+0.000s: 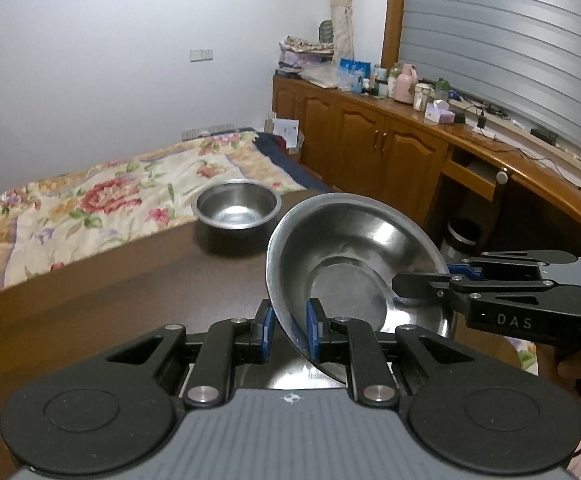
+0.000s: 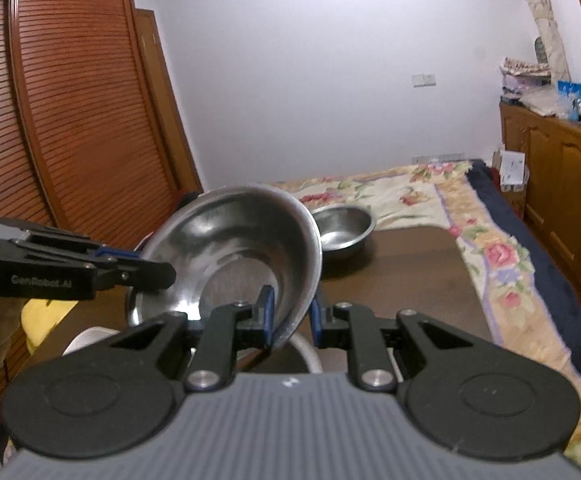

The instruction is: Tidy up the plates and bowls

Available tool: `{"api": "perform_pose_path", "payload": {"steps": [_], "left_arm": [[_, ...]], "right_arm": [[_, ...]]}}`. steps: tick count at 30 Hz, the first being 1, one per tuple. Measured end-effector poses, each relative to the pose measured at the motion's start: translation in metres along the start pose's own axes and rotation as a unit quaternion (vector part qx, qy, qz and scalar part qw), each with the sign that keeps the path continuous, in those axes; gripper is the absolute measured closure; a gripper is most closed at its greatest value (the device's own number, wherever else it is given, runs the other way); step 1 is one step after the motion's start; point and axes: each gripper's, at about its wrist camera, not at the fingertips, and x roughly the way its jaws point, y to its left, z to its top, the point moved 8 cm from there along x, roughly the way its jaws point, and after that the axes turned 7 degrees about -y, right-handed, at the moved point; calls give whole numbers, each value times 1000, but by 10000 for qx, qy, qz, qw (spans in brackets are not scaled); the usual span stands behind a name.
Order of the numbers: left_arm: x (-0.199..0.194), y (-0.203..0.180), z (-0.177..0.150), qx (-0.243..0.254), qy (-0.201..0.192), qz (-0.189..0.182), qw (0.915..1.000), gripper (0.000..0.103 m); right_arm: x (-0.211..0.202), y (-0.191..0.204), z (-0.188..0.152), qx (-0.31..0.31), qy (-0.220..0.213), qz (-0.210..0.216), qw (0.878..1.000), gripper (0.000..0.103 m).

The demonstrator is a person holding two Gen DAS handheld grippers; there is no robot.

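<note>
I hold one steel bowl point(image 1: 354, 264) above the brown bench point(image 1: 110, 300), tipped so its empty hollow faces both my cameras. My left tool point(image 1: 288, 330) is clamped on the bowl's near rim, blue pads point(image 1: 312, 330) pinching the wall; my right tool point(image 2: 292, 314) is clamped on the opposite rim. A second steel bowl point(image 1: 236, 210), upright and empty, stands on the bench beyond the tilted bowl, near the far edge. Under the tilted bowl, in the right view, a white rim point(image 2: 306, 350) shows; what it belongs to I cannot tell. Beyond the bench lies a flowered bed point(image 1: 102, 196).
</note>
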Motion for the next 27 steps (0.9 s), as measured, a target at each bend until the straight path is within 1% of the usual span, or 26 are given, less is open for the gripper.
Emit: {"api": "perform_pose_path", "payload": {"steps": [4, 9, 17, 27], "left_arm": [[-4, 3, -18, -39, 70, 18, 10000, 84], [-3, 4, -31, -82, 155, 47, 9998, 83], [3, 8, -52, -85, 306, 130, 9994, 83], [3, 7, -64, -34, 371, 194, 9991, 81]], "right_arm": [[0, 6, -17, 71, 149, 61, 9998, 83], [3, 13, -32, 45, 343, 82, 9994, 83], [6, 18, -47, 22, 553, 94, 9984, 83], [10, 24, -56, -73, 668, 69, 9977, 83]]}}
